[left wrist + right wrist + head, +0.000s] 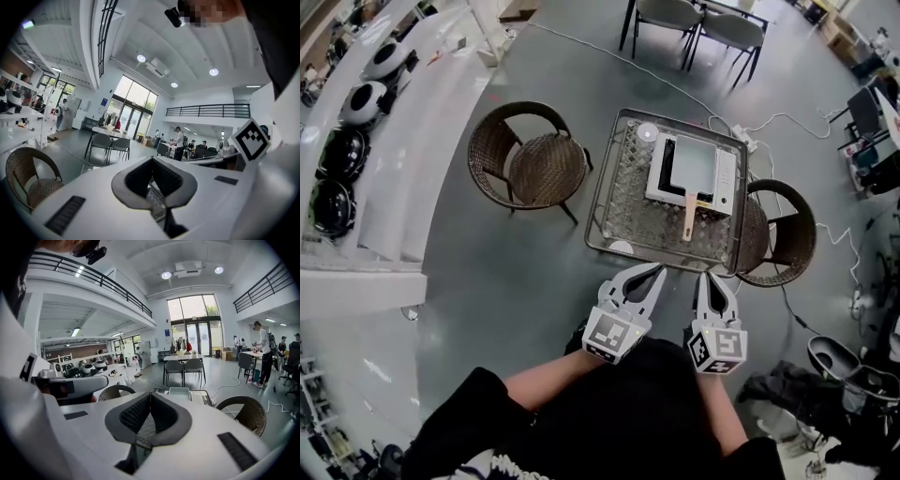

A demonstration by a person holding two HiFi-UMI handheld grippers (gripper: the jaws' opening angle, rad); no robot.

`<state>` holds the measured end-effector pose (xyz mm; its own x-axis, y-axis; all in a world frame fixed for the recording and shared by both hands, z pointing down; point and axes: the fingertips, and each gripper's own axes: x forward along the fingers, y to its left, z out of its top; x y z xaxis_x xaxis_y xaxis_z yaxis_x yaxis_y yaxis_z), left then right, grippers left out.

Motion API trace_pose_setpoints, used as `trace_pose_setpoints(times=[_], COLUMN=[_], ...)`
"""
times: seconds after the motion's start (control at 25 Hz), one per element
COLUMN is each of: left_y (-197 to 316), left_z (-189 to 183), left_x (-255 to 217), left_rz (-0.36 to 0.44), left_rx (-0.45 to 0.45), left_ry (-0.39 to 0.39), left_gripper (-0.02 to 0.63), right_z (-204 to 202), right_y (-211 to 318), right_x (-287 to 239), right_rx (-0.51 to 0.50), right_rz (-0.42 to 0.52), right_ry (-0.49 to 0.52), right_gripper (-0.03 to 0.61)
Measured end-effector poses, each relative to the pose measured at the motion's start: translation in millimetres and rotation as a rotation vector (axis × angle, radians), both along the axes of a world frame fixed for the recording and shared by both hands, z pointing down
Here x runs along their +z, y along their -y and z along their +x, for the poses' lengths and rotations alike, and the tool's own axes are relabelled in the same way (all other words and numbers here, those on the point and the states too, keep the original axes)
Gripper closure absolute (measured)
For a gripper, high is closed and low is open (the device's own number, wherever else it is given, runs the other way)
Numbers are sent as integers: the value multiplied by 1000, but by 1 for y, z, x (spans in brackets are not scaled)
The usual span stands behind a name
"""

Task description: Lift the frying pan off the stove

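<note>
A square grey frying pan (694, 159) with a wooden handle (688, 217) sits on a white stove (727, 183) on a glass table (619, 202); the handle points toward me. Both grippers hover short of the table's near edge, apart from the pan. My left gripper (654, 272) is shut and holds nothing, its tips meeting (151, 160). To its right, my right gripper (711, 277) is shut and also holds nothing; its camera looks past the closed tips (150, 393) at the pan (179, 392) and stove (202, 397) ahead.
Wicker chairs stand left (530, 159) and right (783, 234) of the table. Two small white round things (648, 132) (622, 247) lie on the glass. A cable (769, 122) runs across the floor behind. Grey chairs (698, 23) stand at the far side.
</note>
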<state>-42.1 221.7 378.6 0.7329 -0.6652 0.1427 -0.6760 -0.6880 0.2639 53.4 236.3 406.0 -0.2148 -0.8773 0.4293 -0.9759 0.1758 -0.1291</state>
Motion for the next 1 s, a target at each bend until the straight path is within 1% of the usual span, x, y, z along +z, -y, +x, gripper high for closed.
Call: trace_pose_setpoints(times=[0.16,0.28,0.48,0.68,0.76,0.84,0.92,1.0], left_y=[17,31,57,82,95,113,132,145], left_z=[6,6,6,14,19,22,26,35], left_x=[3,8,21,27,27,25,25,28], left_rz=[13,12,-5,-2,14,22,15,9], left_rx=[63,72,62,44,35,15,-7,-18], left_ry=[-14,-7,12,30,36,23,25,34], left_gripper=[600,600,600,600,600,600,600,600], right_z=[3,6,12,27,32,34,37,43], right_y=[15,26,56,99,112,127,141,151], right_x=[8,14,26,37,41,44,51,63], right_rx=[30,32,13,-18,-32,-56,-67,-56], right_rz=[-47,-60,-29,-14,5,21,9,-19], right_ry=[-44,-51,-16,-34,-2,35,43,40], right_gripper=[548,548,548,548,548,548,548,547])
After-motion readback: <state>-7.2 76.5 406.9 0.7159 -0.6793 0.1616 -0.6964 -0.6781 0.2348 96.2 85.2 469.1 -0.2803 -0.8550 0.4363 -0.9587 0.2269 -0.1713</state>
